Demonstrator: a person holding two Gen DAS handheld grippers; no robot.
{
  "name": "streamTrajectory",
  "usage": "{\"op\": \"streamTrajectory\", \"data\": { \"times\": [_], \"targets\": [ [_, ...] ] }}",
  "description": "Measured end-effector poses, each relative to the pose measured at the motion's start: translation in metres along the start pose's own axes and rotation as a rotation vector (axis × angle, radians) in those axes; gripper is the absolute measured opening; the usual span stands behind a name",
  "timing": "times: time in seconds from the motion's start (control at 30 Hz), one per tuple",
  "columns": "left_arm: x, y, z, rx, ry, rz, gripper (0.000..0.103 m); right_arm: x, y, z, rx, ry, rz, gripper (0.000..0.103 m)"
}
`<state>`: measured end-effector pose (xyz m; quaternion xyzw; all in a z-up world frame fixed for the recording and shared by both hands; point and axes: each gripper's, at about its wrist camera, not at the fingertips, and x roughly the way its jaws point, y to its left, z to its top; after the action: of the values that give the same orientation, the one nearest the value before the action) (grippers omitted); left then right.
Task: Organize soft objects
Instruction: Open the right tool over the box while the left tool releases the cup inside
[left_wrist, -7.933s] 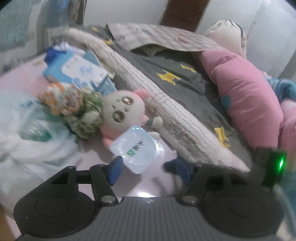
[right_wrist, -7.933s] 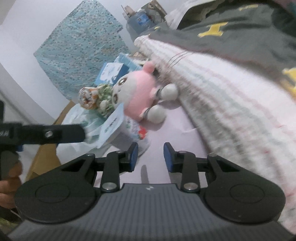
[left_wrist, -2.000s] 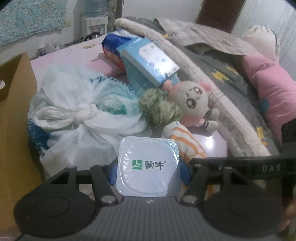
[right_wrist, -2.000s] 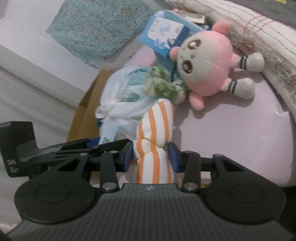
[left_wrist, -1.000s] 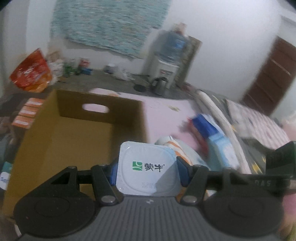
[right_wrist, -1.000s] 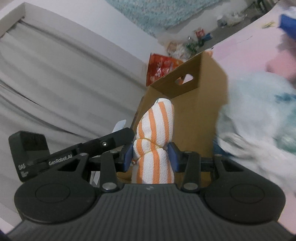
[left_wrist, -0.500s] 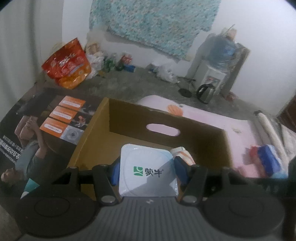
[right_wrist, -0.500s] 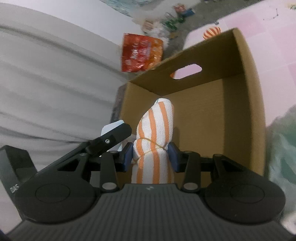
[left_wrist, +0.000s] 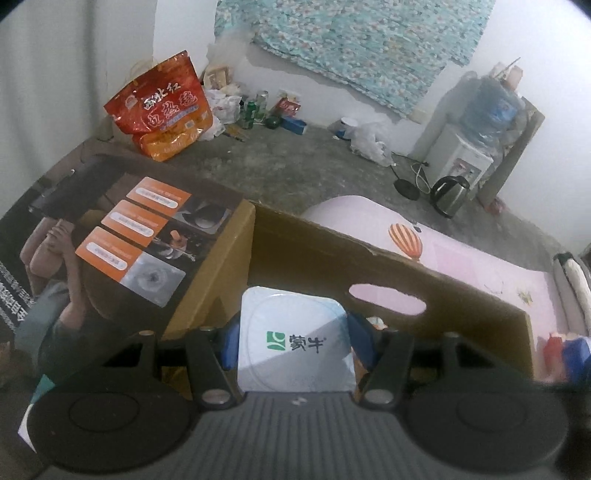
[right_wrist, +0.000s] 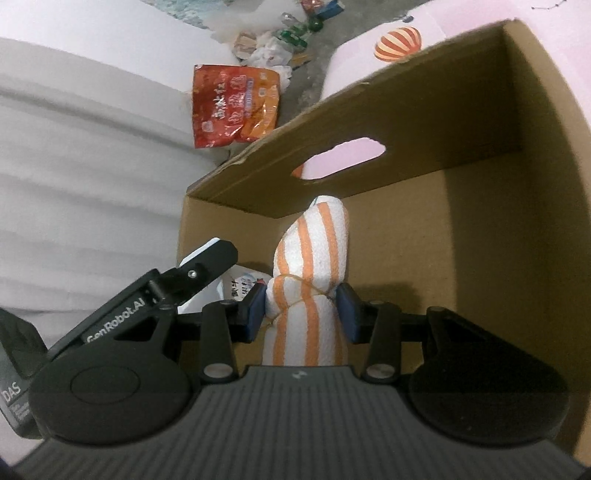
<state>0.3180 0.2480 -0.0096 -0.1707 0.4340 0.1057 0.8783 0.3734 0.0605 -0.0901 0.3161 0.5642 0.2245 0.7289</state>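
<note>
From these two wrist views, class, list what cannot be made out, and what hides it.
- Cardboard box floor nearest us: right wrist view, hidden by the gripper body.
- Striped cloth roll lower end: same view, behind the body.
- White pack sides: left wrist view, covered by the jaws.
- Floor clutter by the wall: too small.

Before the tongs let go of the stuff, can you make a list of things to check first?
1. Left tongs grip the white sealed cup on both sides: ok.
2. Right tongs grip the orange-striped rolled cloth on both sides: ok.
3. Both sets of tongs are over the open cardboard box, not outside it: ok.
4. Bare box floor shows beyond the cloth for a landing spot: ok.
5. The two tongs sit close together; whether they will bump on opening: cannot tell.
6. How far the things would drop to the box floor: cannot tell.
</note>
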Motion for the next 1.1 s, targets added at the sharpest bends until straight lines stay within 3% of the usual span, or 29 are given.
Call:
{"op": "streamTrajectory", "data": {
  "times": [0.17,0.27,0.5,0.57,0.63,0.7,0.9,1.1],
  "targets": [
    [0.008,-0.002,0.000,0.018,-0.055,0.028,0.060,0.014,-0.009,0.001,0.022,0.013,0.002,0.043],
    [0.003,-0.008,0.002,0.035,-0.101,0.038,0.069,0.021,-0.015,0.002,0.036,0.015,-0.002,0.043],
    [-0.004,-0.018,0.005,0.049,-0.090,0.045,0.076,0.041,-0.020,0.005,0.063,0.031,0.000,0.043],
    [-0.009,-0.018,0.005,0.038,-0.097,0.040,0.078,0.044,-0.017,0.007,0.071,0.029,0.017,0.046],
    [-0.016,-0.016,0.004,0.020,-0.103,0.035,0.082,0.045,-0.016,0.008,0.085,0.024,0.057,0.064],
    [-0.025,-0.014,0.003,-0.001,-0.120,0.030,0.085,0.046,-0.016,0.012,0.089,0.016,0.056,0.071],
    [-0.058,-0.017,-0.003,-0.003,-0.144,0.007,0.087,0.022,-0.010,0.010,0.067,-0.022,0.081,0.072],
    [-0.108,-0.027,-0.022,-0.013,-0.157,-0.054,0.089,-0.043,-0.012,-0.002,0.052,-0.086,0.144,0.072]
  ]
}}
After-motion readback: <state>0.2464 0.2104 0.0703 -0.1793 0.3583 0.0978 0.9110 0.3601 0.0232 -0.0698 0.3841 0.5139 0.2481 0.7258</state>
